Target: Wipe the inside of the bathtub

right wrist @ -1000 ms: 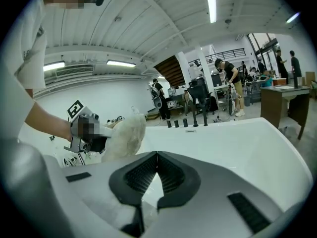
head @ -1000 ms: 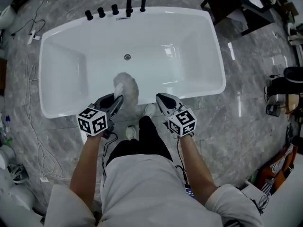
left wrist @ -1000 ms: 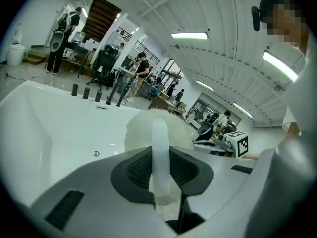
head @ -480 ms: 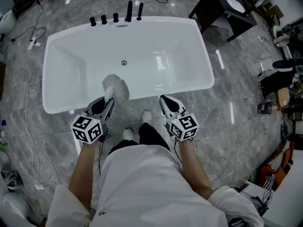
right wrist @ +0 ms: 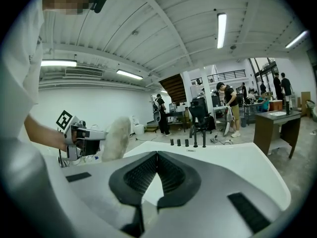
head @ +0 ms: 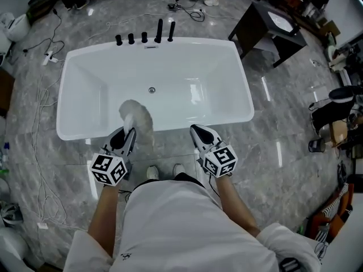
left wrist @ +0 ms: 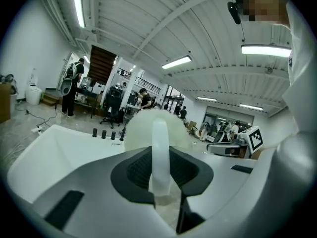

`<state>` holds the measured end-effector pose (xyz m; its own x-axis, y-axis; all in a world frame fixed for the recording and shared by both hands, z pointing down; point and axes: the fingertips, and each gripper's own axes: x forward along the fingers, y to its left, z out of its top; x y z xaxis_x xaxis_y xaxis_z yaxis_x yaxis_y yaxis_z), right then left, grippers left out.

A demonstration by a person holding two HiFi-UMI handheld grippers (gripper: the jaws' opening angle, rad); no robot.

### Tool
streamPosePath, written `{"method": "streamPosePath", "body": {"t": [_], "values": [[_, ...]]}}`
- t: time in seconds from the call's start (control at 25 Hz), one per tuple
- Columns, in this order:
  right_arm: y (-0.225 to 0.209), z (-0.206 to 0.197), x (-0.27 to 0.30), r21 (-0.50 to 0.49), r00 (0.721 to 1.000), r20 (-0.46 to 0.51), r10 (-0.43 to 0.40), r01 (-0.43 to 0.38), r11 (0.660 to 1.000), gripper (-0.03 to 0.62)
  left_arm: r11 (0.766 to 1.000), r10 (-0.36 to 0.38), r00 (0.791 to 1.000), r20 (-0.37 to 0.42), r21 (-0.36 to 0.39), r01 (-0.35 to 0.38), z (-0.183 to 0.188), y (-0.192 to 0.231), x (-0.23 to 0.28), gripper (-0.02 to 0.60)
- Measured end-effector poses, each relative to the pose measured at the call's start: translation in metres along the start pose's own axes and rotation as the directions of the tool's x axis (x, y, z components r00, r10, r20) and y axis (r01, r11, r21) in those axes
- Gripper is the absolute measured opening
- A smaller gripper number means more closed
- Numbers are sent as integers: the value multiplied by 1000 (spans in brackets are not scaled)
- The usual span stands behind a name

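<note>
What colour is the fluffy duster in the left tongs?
The duster is cream-white; the head view shows it best.

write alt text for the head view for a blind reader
Seen from above, a person at a white bathtub holds a fluffy white duster in the left claw over the tub's near side. The right claw is shut and empty; black taps line the far rim.
</note>
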<state>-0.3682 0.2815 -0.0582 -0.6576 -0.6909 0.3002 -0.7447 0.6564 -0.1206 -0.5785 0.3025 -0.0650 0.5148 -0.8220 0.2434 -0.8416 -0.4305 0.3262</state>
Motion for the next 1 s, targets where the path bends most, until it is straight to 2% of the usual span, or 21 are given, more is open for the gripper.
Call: {"method": "streamPosePath", "body": {"t": [0.36,0.52,1.0], "values": [[-28,38,-9,-3,997,78,27,-27,1000,18,995,49,995,81,79,-56,36,-33,6,86],[-33,38,-17,-3,996,85,38,-38,999,19,991,77,993,90,102,-86,40,-38,7,86],[-33,32,-26,-25,995,82,49,-47,999,20,989,93,991,98,109,-104,36,-47,9,86]]}}
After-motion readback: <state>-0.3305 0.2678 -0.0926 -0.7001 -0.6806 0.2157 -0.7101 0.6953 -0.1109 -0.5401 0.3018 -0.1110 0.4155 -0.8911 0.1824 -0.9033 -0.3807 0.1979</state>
